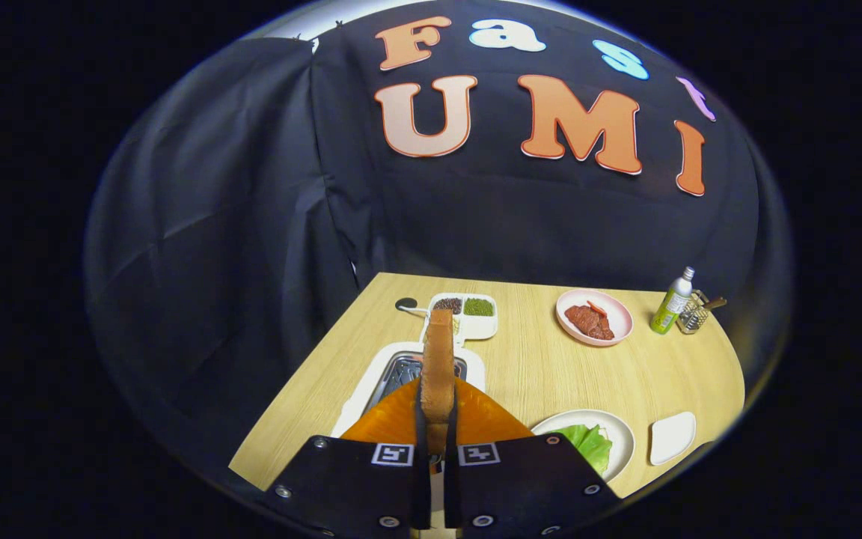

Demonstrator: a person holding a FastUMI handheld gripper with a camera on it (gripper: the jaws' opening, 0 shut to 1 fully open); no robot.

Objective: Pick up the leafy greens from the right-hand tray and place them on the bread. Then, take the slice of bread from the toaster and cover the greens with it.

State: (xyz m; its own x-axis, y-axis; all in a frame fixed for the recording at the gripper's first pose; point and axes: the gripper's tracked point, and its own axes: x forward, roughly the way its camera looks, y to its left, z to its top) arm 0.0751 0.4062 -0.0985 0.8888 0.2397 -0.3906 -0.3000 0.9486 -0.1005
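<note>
Since the slice of bread stood upright between the nearly closed fingers of the claw, above the toaster on the table, the second step looked under way; next, by my reading, it needed carrying right and laying flat over the leafy greens on the white plate.

Brown bread slice upright, edge-on above toaster; greens on plate
</note>
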